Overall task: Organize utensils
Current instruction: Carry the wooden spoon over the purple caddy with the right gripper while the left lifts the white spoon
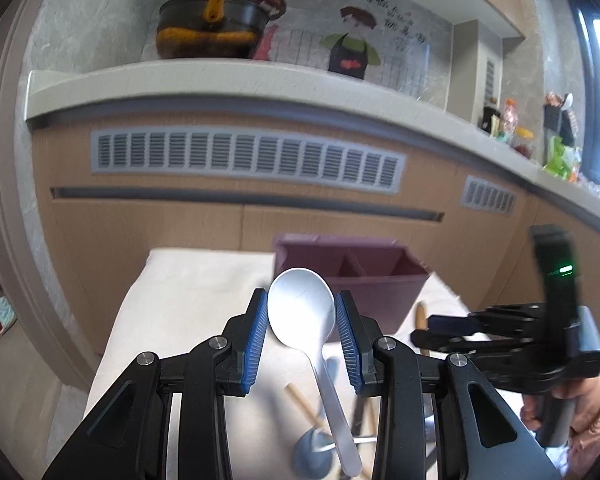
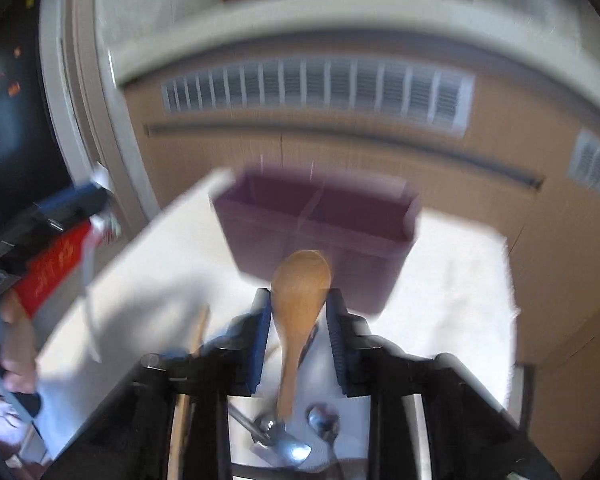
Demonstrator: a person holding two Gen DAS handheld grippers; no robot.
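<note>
Both hands are loaded atm. A white plastic spoon (image 1: 302,312) is clamped by the bowl between the pads of the left gripper (image 1: 301,320), bowl pointing to 12 o'clock, handle trailing back to 6 w/ a slight lean toward 5. A wooden spoon (image 2: 300,300) is pinched at the bowl by the right gripper (image 2: 299,316), jaws closed on it, same layout: bowl at 12, handle hanging back toward 6. The right-wrist view is badly smeared, so finer detail can't be told.

The thing that matters: the maroon divided bin (image 1: 352,276) is sat on the cloth-covered table (image 1: 188,300) dead ahead of both tools. From the left wrist it's seen at approx 1 o'clock, just beyond the white bowl; from the right wrist it's at 12, right behind the wooden bowl. Two compartments can be made out, split by a centre wall.

Judgement only: both long axes are lined up toward the bin, so each spoon would prob need tipping handle-down or bowl-down over a compartment. Neither looks clearly closer. Other utensils (image 1: 320,440) are left on the table under the left gripper.
</note>
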